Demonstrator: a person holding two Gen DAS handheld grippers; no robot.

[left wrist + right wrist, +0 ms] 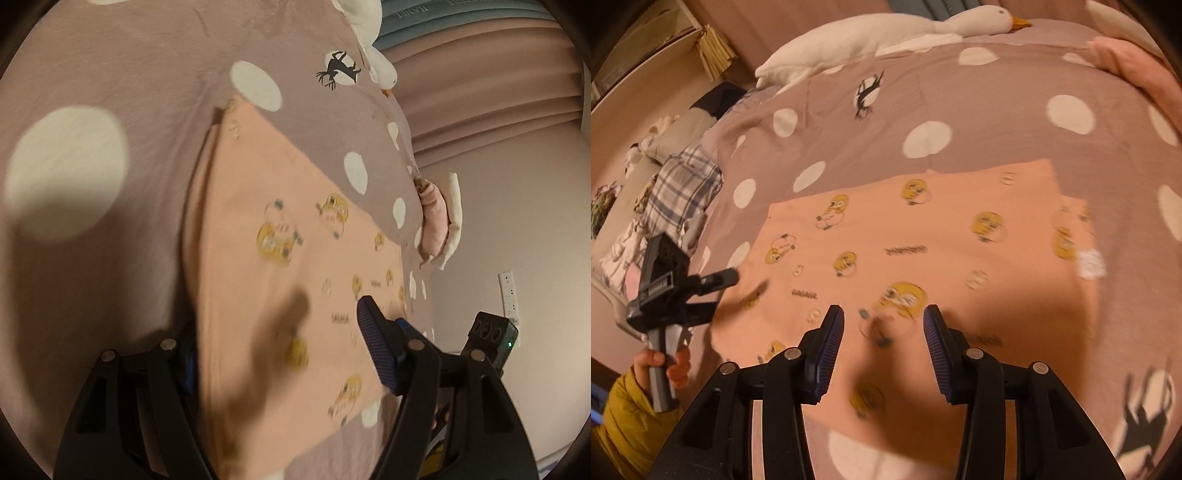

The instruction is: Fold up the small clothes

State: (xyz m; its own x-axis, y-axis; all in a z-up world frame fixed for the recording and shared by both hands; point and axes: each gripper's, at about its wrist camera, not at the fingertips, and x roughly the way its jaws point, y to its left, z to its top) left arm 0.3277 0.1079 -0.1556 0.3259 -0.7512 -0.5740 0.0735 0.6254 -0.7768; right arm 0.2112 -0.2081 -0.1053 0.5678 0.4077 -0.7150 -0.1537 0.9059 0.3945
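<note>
Peach garment (923, 258) lying flat on polka-dot bedspread (923, 110), centre of frame, long axis running left to right in right wrist view. Right hand-held gripper (884, 325) spread, directly above near hem, nearest to cloth. Left hand-held gripper (713, 282) at left edge of garment, fingers drawn close; grip on fabric impossible to confirm. In left wrist view, one finger hidden beneath cloth. Prints blurred; far right corner hard to make out.

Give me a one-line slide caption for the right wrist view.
Open right gripper hovers over a peach duck-print garment spread on a polka-dot bedspread.
</note>
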